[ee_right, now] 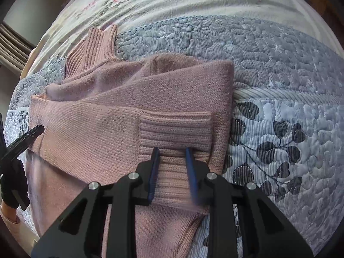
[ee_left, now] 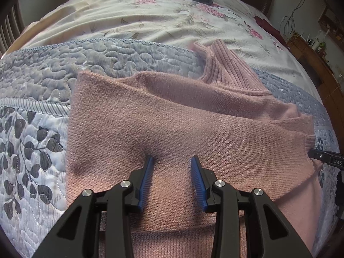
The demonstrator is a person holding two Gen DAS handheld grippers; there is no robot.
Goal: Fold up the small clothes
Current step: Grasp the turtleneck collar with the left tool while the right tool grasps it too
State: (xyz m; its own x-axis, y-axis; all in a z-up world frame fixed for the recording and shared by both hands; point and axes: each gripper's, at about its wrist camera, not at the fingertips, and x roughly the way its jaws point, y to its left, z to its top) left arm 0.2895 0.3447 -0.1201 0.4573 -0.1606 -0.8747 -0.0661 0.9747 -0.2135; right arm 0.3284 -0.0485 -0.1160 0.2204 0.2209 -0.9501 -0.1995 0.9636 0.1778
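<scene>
Both grippers, left gripper and right gripper, spread over our soft pink knit sweater; limp, we'd pinch the ribbed cuff at centre frame.

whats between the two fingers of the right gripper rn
In the right wrist view, the ribbed cuff of the pink sweater runs through the gap of the right hand-held gripper; the fingers straddle the knit, apart, not clamped on it.

Soft, even daylight — strong fisheye bending, dark vignetted corners, slight motion blur.
</scene>
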